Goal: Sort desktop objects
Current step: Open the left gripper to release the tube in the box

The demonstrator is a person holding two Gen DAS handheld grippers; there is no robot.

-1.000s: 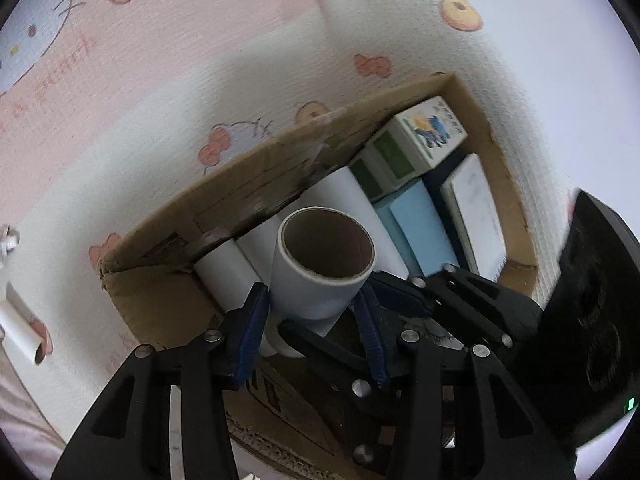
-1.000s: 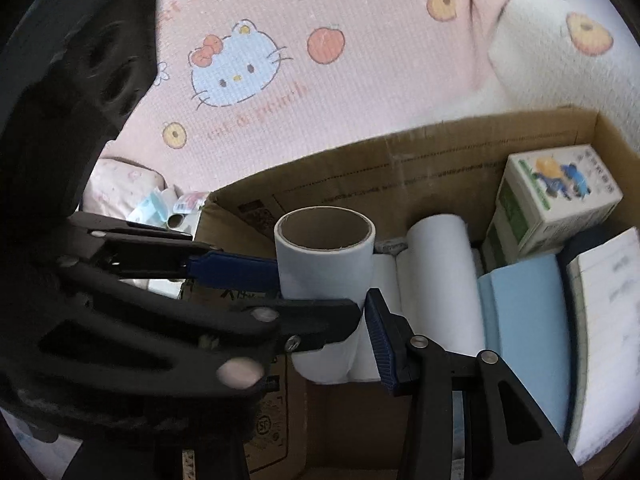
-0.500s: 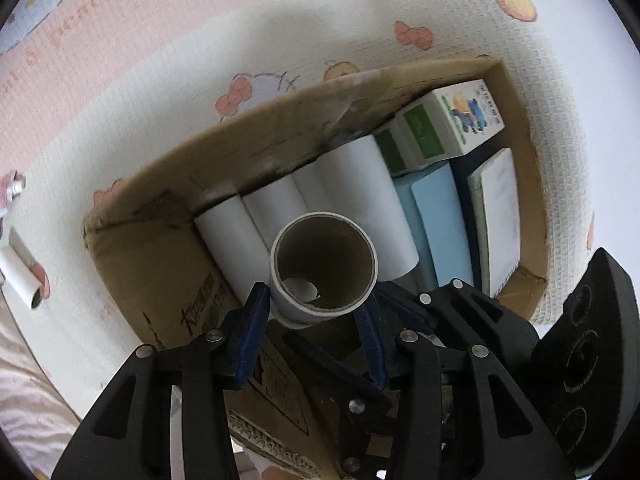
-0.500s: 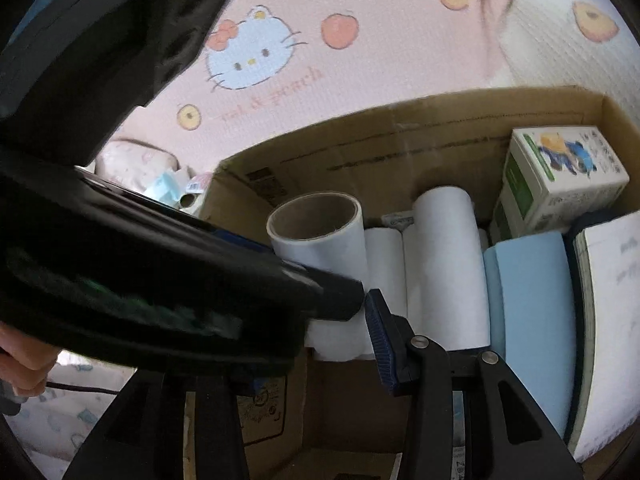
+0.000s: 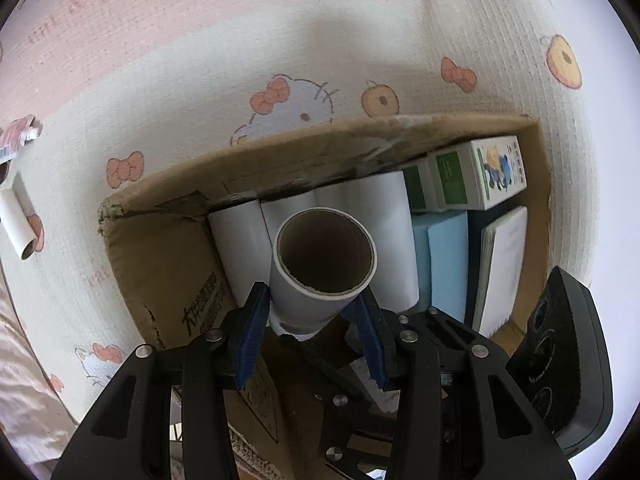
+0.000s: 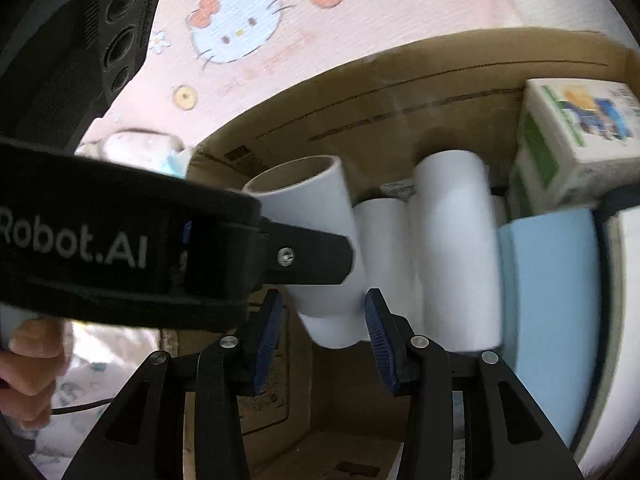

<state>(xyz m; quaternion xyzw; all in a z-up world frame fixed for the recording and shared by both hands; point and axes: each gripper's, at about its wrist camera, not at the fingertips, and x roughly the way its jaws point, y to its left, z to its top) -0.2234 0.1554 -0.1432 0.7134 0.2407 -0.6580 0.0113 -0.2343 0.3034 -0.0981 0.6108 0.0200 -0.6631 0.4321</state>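
My left gripper is shut on a white paper roll with a brown cardboard core and holds it over the open cardboard box. The roll also shows in the right wrist view, with the left gripper's finger across it. My right gripper is open just under the roll's lower end, its blue pads either side without touching. Several white rolls lie side by side in the box, also in the right wrist view.
The box also holds green-and-white cartons, a light blue block and a white notebook. It sits on a pink and white Hello Kitty mat. Another white roll lies on the mat at far left.
My left gripper has carried the roll further over the box and tilted it, so its open end faces the camera less squarely. The right gripper has moved in under the roll.
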